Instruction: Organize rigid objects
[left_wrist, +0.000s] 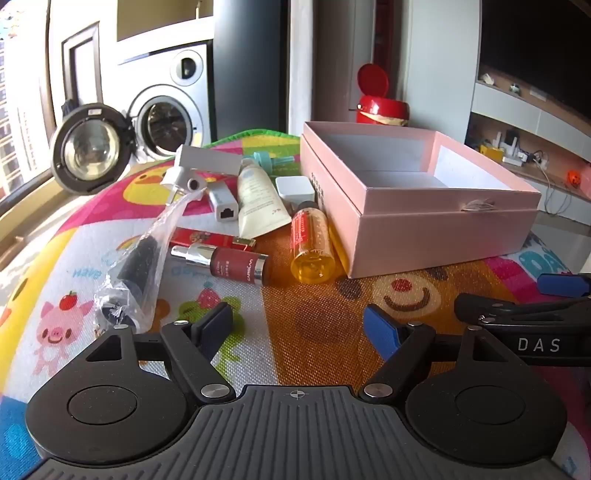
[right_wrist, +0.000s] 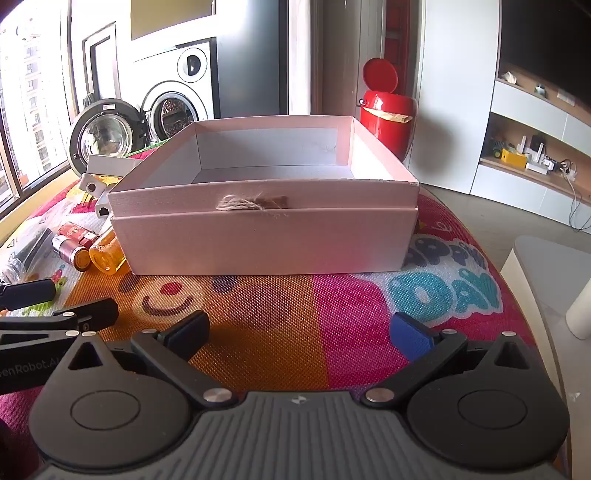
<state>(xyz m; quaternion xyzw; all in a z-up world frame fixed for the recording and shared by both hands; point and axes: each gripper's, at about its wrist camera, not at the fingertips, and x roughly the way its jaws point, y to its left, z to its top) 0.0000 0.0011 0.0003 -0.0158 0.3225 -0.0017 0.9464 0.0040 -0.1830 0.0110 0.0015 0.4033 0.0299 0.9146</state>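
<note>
An open pink box sits on the colourful play mat; it also shows in the right wrist view, and nothing is visible inside it. Left of it lie an orange bottle, a dark red spray bottle, a red lipstick case, a white tube, a grey adapter, a white square case, a white plug and a bagged black item. My left gripper is open and empty, short of the bottles. My right gripper is open and empty, in front of the box.
The play mat covers a round table. The right gripper's fingers reach into the left wrist view at right. A red bin and a washing machine with open door stand behind. A white roll is at the right.
</note>
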